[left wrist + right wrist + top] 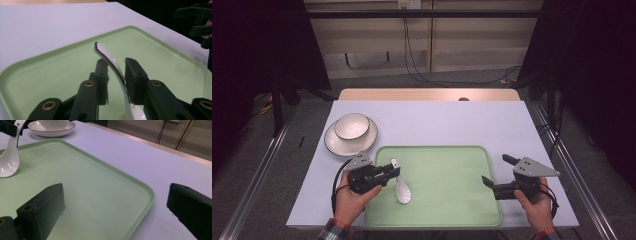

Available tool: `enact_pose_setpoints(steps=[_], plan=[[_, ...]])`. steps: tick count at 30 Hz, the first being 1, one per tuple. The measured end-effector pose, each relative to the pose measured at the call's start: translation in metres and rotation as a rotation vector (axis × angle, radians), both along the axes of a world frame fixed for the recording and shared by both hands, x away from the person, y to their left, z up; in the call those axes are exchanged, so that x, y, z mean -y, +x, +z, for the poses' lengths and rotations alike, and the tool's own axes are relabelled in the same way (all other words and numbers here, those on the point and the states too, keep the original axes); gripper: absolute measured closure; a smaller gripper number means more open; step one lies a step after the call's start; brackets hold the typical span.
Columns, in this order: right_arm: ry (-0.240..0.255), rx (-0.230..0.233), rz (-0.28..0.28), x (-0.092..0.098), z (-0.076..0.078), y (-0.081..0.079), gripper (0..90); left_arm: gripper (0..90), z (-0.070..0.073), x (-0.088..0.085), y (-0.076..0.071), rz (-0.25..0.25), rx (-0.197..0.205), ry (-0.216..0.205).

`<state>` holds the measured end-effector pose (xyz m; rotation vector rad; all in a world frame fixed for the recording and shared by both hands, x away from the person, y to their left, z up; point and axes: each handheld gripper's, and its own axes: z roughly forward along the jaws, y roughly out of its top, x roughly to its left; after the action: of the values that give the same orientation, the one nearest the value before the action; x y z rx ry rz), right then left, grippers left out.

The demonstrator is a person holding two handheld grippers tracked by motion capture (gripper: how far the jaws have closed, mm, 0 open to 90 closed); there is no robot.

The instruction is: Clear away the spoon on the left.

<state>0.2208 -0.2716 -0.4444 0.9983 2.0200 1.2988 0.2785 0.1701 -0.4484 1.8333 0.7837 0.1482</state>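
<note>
A white ceramic spoon point(402, 190) rests with its bowl on the green tray point(452, 200), at the tray's left side. Its curved handle point(110, 60) rises between the jaws of my left gripper point(394, 170). The handle leans against one pad while a narrow gap shows at the other pad, so the jaws stand slightly open around it. My right gripper point(496, 169) hovers at the tray's right edge, jaws wide open with nothing between them; in its own view the tray rim point(147, 192) runs between them. The spoon point(10, 162) also appears far left there.
A white bowl point(352, 125) sits on a white plate point(337, 142) with a dark rim, on the table behind the tray's left corner. The lavender tabletop point(452, 120) stretches beyond the tray. Cables hang along the back wall.
</note>
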Motion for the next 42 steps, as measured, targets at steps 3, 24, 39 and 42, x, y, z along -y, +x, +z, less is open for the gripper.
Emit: enact_pose_setpoints(steps=[3, 24, 39, 42], plan=[[0.001, -0.003, -0.004, 0.002, -0.001, -0.002, 0.9, 72.6, 0.0, 0.003, 0.002, -0.002, 0.0, 0.006], [0.01, -0.011, -0.026, 0.009, -0.001, -0.008, 0.9, 72.1, -0.005, 0.007, 0.01, -0.008, -0.015, -0.002], [0.0, -0.004, -0.005, 0.003, 0.0, -0.005, 0.9, 67.2, -0.005, 0.001, 0.005, 0.009, -0.011, 0.002], [0.0, -0.008, -0.002, 0.002, 0.0, -0.003, 0.9, 63.1, -0.004, -0.003, 0.005, 0.023, -0.004, 0.001]])
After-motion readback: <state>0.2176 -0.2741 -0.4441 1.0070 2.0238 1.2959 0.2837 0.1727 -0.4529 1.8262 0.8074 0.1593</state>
